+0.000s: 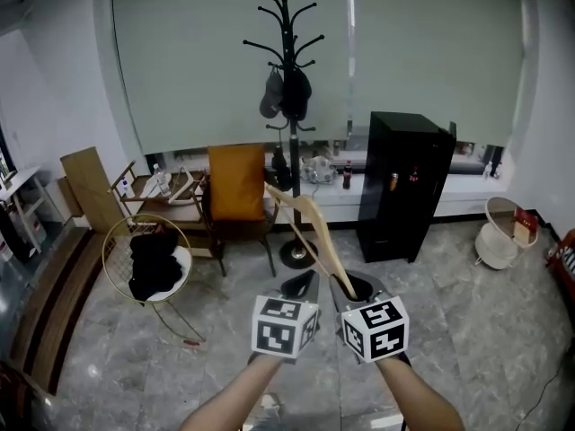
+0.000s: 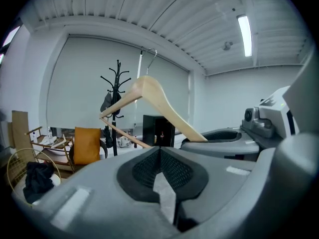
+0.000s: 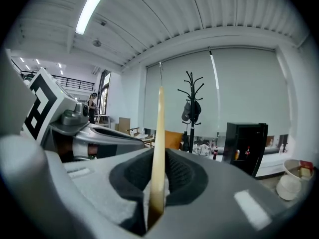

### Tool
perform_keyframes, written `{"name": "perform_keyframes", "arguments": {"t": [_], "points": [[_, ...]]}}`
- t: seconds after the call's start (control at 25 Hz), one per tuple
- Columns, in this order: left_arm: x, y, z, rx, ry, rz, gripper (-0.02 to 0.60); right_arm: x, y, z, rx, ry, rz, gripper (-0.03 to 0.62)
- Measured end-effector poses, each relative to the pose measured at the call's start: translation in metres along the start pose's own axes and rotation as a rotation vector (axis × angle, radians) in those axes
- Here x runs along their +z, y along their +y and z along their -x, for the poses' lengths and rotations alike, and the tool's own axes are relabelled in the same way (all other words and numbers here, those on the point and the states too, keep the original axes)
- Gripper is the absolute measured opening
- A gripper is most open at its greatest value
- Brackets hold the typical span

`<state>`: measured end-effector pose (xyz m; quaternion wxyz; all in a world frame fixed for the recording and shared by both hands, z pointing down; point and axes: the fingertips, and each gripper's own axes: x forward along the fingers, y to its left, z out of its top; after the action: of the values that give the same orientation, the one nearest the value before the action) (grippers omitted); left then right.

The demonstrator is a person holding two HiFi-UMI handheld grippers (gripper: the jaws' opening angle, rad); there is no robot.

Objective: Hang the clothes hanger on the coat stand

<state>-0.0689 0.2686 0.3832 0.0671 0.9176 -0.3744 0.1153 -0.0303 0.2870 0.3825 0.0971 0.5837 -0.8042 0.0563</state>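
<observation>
A light wooden clothes hanger (image 1: 310,225) with a metal hook rises slanting to the left from my right gripper (image 1: 355,285), which is shut on the lower end of one arm. In the right gripper view the hanger (image 3: 158,143) stands edge-on between the pads. My left gripper (image 1: 299,283) is close beside the right one, shut and empty; its view shows the hanger (image 2: 152,98) up ahead and to the right. The black coat stand (image 1: 287,106) stands across the room by the blind, with dark hats hung on it. It also shows as the coat stand (image 2: 117,101) and the coat stand (image 3: 192,108).
A black cabinet (image 1: 404,187) stands right of the stand. A chair with an orange cushion (image 1: 237,182) is to its left. A round wire basket with dark clothes (image 1: 148,259) sits at the near left. A white bin (image 1: 499,236) is at the far right.
</observation>
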Motion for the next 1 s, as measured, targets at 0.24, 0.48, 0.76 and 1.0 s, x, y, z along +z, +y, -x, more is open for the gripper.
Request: {"name": "perform_keyframes", "arguments": {"t": [0.24, 0.48, 0.76, 1.0], "points": [[0.014, 0.05, -0.029, -0.037, -0.012, 0.005, 0.005, 0.019, -0.006, -0.055, -0.026, -0.005, 0.001, 0.04], [0.034, 0.106, -0.053, -0.065, -0.028, -0.004, 0.005, 0.044, -0.002, -0.117, -0.044, -0.003, 0.011, 0.04], [0.042, 0.167, -0.064, -0.087, -0.043, 0.012, 0.005, 0.061, 0.013, -0.176, -0.074, 0.003, 0.0, 0.04], [0.045, 0.211, -0.07, -0.111, -0.059, 0.008, 0.005, 0.069, 0.03, -0.221, -0.084, 0.002, -0.003, 0.04]]}}
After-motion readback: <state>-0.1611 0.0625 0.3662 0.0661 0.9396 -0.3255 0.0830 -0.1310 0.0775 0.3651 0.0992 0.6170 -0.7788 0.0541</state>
